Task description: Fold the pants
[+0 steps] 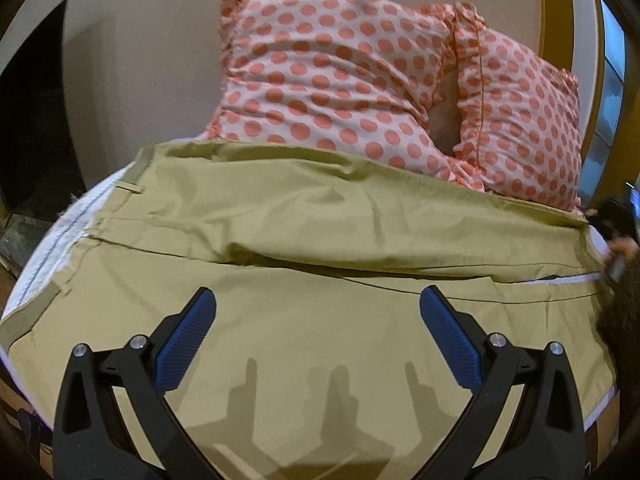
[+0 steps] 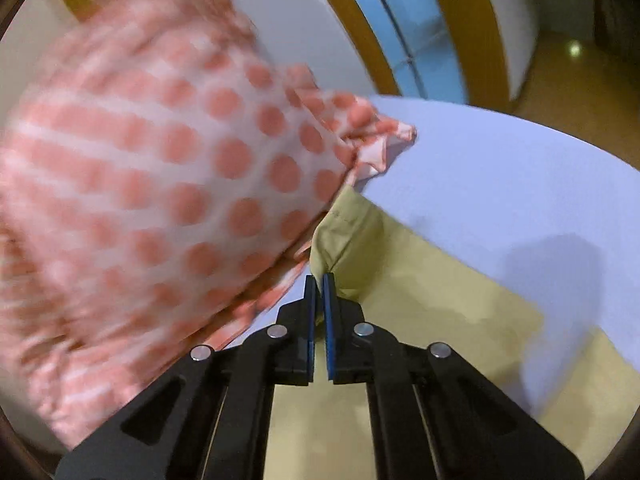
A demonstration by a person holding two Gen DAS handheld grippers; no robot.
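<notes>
while your left gripper [image 1: 318, 304] hangs with its blue-padded fingers [image 1: 188, 344] spread wide apart and holding nothing, the khaki cotton pants [image 1: 320, 220] lie spread on the white bed sheet [image 1: 52, 240] below it, waistband toward the left, one leg lying over the other. your right gripper [image 2: 319, 280] has its fingers pinched together on a corner of the pants' hem [image 2: 340, 240], just beside the white pillows with coral polka dots [image 1: 360, 80]. from the right wrist the pillows are smeared by motion blur, and the far end of the pants is cut off by the frame. in the left wrist view, your right hand is only a dark shape at the right edge, hard to make out.
</notes>
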